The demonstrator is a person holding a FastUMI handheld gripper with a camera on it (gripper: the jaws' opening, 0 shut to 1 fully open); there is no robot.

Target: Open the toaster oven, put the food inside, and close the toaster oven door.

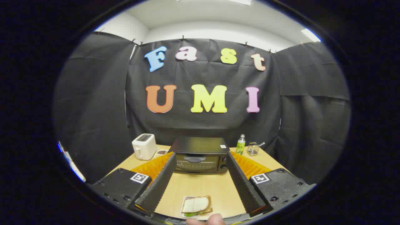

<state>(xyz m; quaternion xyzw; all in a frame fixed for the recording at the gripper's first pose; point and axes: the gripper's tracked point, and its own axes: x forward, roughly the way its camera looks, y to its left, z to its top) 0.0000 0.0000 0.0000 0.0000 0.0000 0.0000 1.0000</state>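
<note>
Fingertip of a person's hand [215, 219] is seen at 6 o'clock, just behind a sandwich of white bread and green lettuce on a small white tray [197, 206], which lies between the gripper [200, 182] fingers. Fingers are spread wide, nothing grasped. Black toaster oven with glass door [199, 155] sits at 12 o'clock beyond the tips, door judged closed. Step in hand: opening. Handle at door top should be approached squarely, pinched, then pulled down along the hinge arc. White two-slot toaster [144, 146] at 10 o'clock and green bottle [240, 145] at 1 o'clock are to be kept clear of.
</note>
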